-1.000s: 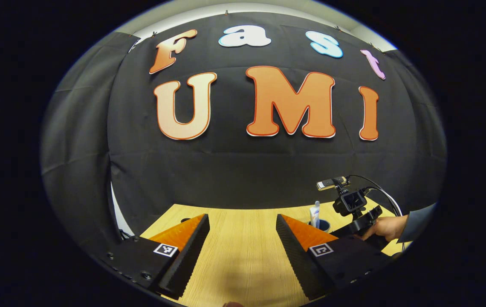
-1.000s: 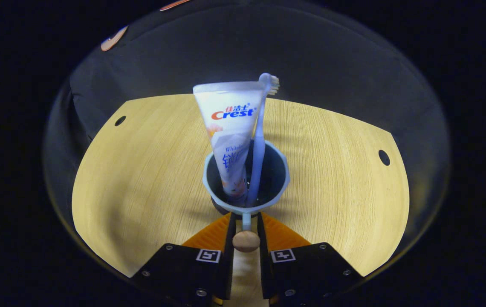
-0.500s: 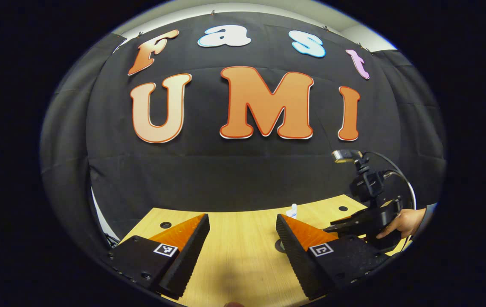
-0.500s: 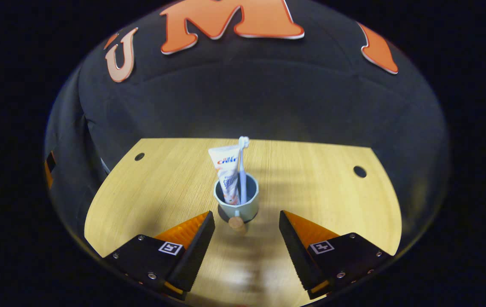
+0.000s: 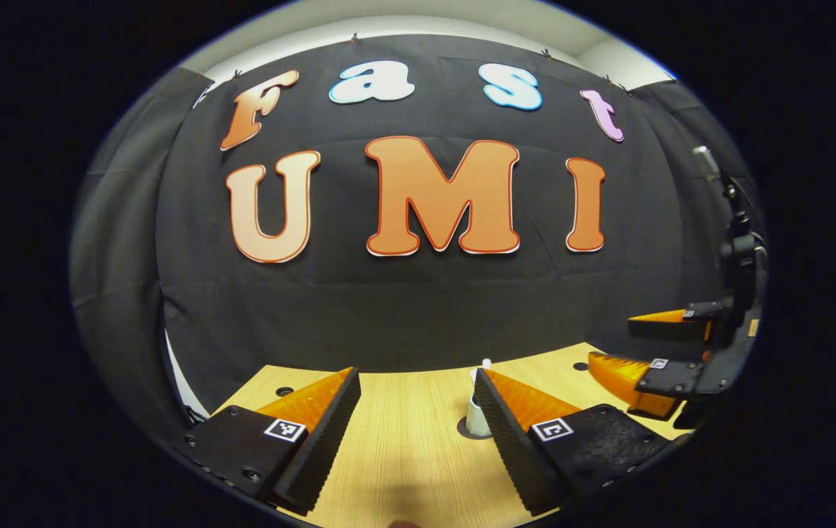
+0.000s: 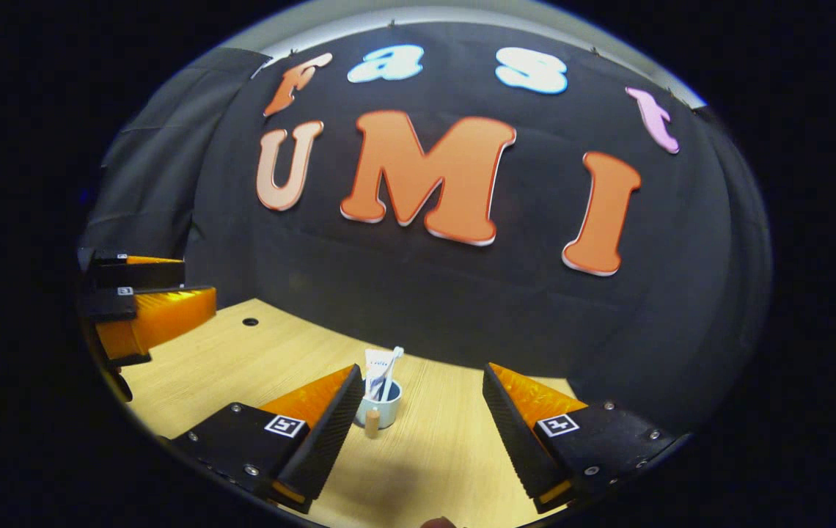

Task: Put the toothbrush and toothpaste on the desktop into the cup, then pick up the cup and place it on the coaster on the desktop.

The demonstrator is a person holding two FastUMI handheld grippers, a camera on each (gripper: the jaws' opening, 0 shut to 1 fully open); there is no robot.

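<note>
A pale blue cup stands upright on the wooden desktop, with the toothpaste tube and toothbrush standing in it. Its wooden handle knob points toward me. My right gripper is open, drawn back from the cup and holding nothing. In the left gripper view the cup sits on a dark round coaster, half hidden behind my open left gripper. The right gripper hovers open above the desktop at the far right.
The left gripper is open at the left edge of the right gripper view, above the desktop. Small round holes mark the desktop's back corners. The black cloth wall rises right behind the desktop.
My right gripper opened off the cup's handle, then pulled back and rose. The cup stayed standing with both items in it. The left gripper barely moved.
</note>
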